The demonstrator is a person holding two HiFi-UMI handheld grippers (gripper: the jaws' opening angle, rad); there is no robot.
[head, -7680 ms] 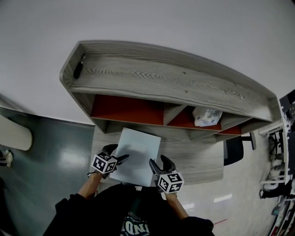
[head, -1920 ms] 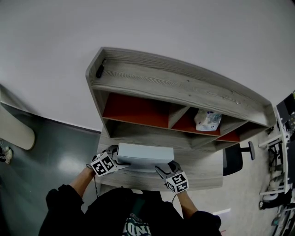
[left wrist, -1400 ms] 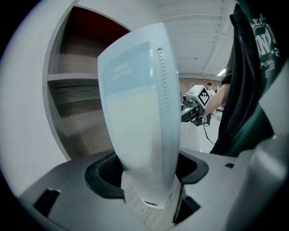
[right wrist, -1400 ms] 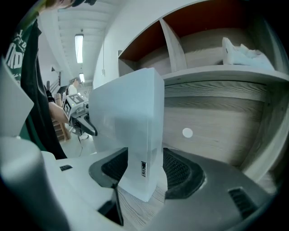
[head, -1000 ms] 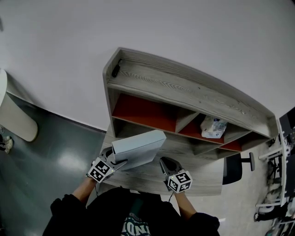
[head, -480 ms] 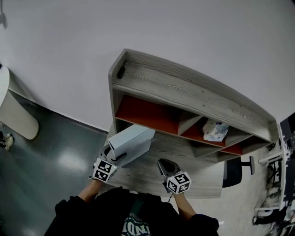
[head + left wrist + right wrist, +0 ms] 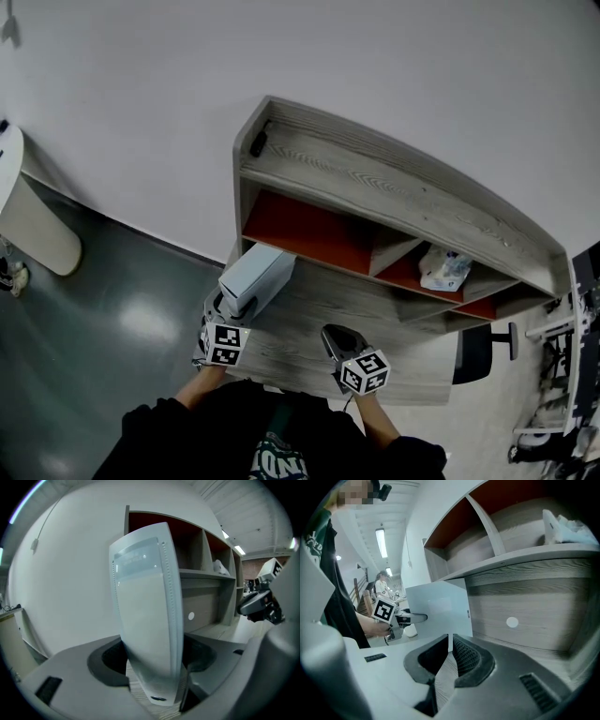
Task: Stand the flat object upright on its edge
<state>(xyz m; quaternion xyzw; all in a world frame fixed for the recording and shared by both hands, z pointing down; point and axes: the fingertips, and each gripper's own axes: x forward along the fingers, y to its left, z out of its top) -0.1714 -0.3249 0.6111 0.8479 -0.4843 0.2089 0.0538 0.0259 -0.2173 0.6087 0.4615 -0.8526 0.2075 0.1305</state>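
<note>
we count one flat white box (image 7: 255, 279), upright at the desktop's (image 7: 309, 323) left edge, pinched between the wide-set jaws of our left gripper (image 7: 230, 311). our right gripper (image 7: 336, 337), near the front edge, is pressed together, empty. one bag (image 7: 445, 269) lies in the shelf (image 7: 375, 178).

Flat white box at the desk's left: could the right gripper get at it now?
Probably yes. Only bare desk lies between the right gripper and the flat white box, held upright by the left gripper; the right's shut fingers must open first.
</note>
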